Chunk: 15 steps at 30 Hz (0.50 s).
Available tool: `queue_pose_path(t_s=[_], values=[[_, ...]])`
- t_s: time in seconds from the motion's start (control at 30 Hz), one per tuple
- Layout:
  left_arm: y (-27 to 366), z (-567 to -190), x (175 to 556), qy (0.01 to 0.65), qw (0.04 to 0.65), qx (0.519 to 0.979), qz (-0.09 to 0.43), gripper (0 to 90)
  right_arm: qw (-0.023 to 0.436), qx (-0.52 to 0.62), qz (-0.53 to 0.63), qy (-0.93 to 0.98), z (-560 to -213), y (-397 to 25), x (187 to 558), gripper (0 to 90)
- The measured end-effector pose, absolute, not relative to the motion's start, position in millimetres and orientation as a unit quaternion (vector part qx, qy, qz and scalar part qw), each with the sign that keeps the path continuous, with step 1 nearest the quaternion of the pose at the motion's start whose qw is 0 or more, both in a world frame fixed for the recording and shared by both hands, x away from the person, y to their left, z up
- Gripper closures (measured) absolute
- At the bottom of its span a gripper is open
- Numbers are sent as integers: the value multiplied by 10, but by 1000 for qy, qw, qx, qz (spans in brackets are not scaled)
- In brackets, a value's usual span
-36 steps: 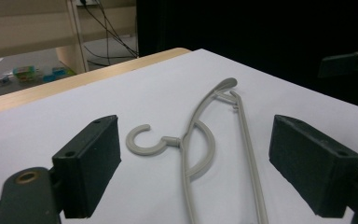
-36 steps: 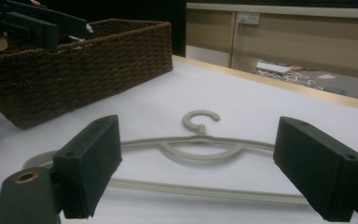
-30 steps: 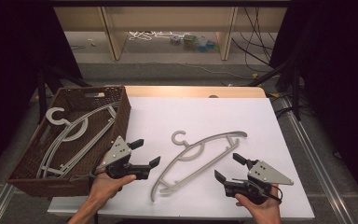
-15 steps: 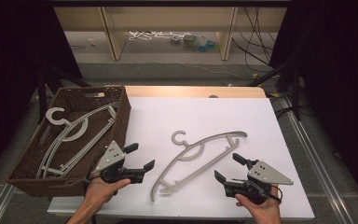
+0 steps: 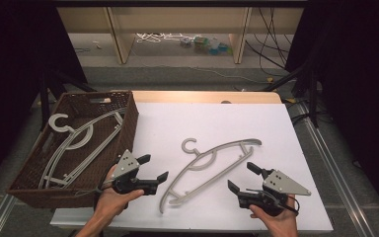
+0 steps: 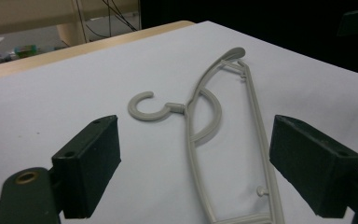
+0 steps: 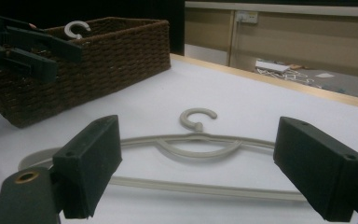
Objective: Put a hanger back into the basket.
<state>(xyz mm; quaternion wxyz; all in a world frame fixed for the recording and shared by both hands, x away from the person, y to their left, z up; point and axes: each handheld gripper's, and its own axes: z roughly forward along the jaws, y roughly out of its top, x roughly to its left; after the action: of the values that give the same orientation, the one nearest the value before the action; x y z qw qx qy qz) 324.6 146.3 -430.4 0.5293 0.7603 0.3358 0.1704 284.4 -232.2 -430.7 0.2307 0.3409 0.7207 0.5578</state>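
Note:
A grey plastic hanger (image 5: 212, 165) lies flat on the white table (image 5: 217, 123), hook pointing away from me. My left gripper (image 5: 154, 168) hovers open just left of the hanger's lower end, held by a hand. In the left gripper view the hanger (image 6: 200, 121) lies ahead between the wide-apart jaws. My right gripper (image 5: 244, 177) stands open to the right of the hanger's lower end. Through the right gripper view the hanger (image 7: 191, 144) stretches across, hook (image 7: 198, 117) at the far side, nothing between the jaws.
A brown wicker basket (image 5: 123, 131) sits at the table's left edge with two grey hangers (image 5: 74, 140) inside. It appears in the right gripper view as the basket (image 7: 88, 65), with the other gripper (image 7: 23, 46) in front. Shelves and cables lie beyond the table.
My left gripper has drifted down and slightly left, toward the table's near edge. The right gripper and the hanger have stayed in place.

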Motion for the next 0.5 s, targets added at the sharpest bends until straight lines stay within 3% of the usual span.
queue_pose_path(t_s=[0.43, 0.5], values=[[1149, -4447, 3507, 331, 435, 825, 145, 169, 243, 334, 554, 723, -4301, -2290, 2826, 160], [1074, -4475, 3572, 315, 419, 840, 143, 211, 240, 330, 554, 725, -4302, -2279, 2823, 161]])
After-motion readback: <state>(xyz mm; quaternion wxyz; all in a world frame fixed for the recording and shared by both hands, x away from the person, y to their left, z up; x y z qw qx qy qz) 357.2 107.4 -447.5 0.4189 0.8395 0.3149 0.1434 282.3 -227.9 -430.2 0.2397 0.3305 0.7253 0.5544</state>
